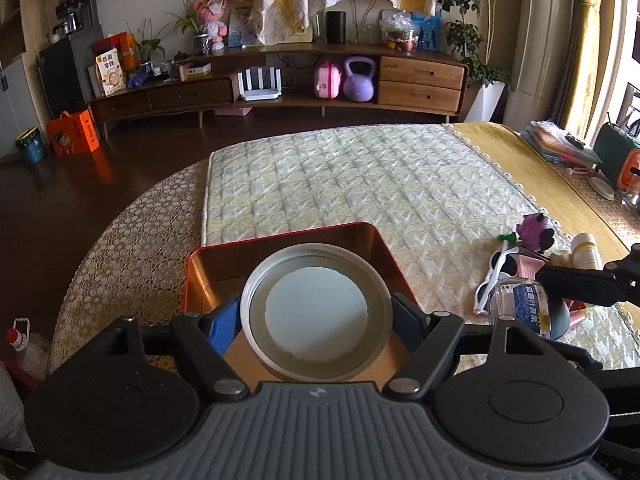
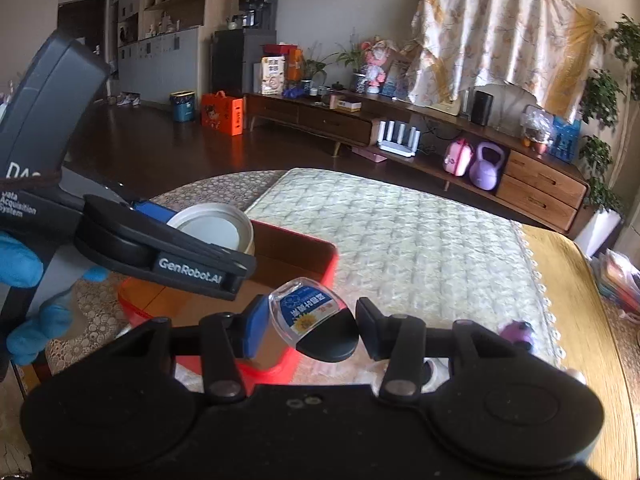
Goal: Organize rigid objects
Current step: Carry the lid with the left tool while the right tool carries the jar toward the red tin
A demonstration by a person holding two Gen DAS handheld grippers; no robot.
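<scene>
Left wrist view: left gripper (image 1: pixel 318 314) has its jaws spread wide, clamped on a round lid (image 1: pixel 318 312) above the red tin (image 1: pixel 280 248). Right wrist view: right gripper (image 2: pixel 310 326) about half open, pinching a small bottle (image 2: pixel 314 322) tilted between the jaws, near that tin's edge.

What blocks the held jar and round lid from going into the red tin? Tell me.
Nothing visible does. The red tin lies open, and the parts of its inside that show are bare. The left gripper holds the round lid above it; the right gripper holds the jar over its near edge.
</scene>
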